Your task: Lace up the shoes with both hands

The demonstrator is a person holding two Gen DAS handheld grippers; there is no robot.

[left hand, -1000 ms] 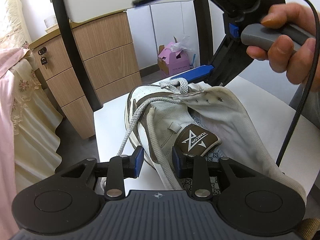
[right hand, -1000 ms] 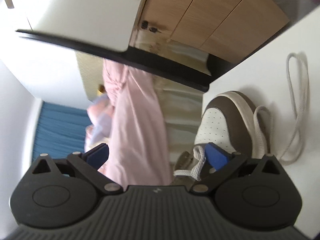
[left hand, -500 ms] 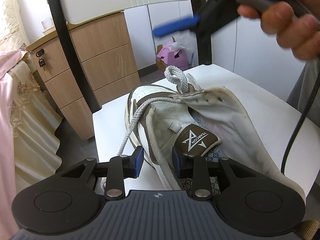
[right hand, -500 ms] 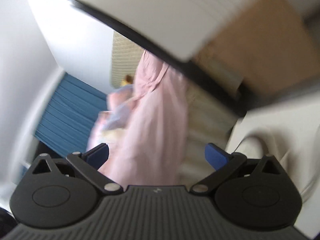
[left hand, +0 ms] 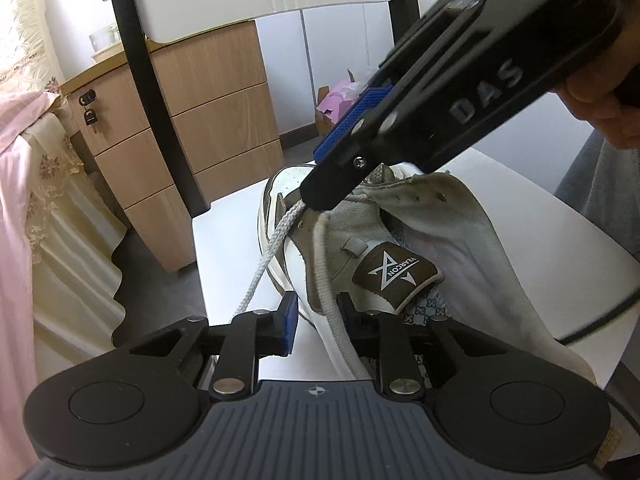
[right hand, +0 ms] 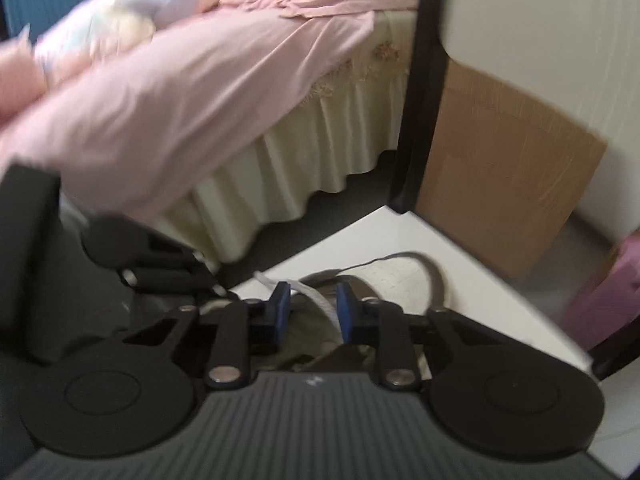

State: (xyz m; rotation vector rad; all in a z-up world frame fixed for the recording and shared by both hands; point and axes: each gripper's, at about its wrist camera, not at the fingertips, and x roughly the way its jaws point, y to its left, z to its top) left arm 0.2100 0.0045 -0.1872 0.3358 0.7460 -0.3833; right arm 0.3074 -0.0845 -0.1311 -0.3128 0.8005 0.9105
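Woven white lace [left hand: 264, 264] droops off creased leather shoe [left hand: 400, 232] w/ brown patch.

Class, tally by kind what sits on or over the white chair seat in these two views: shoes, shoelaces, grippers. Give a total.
Shoes: 1, the shoe
Shoelaces: 1, the shoelace
Grippers: 2, the left gripper and the right gripper
Total: 4

Black hand-held gripper [left hand: 316, 316] with blue ribbed pads, silver screws, embossed "DAS".
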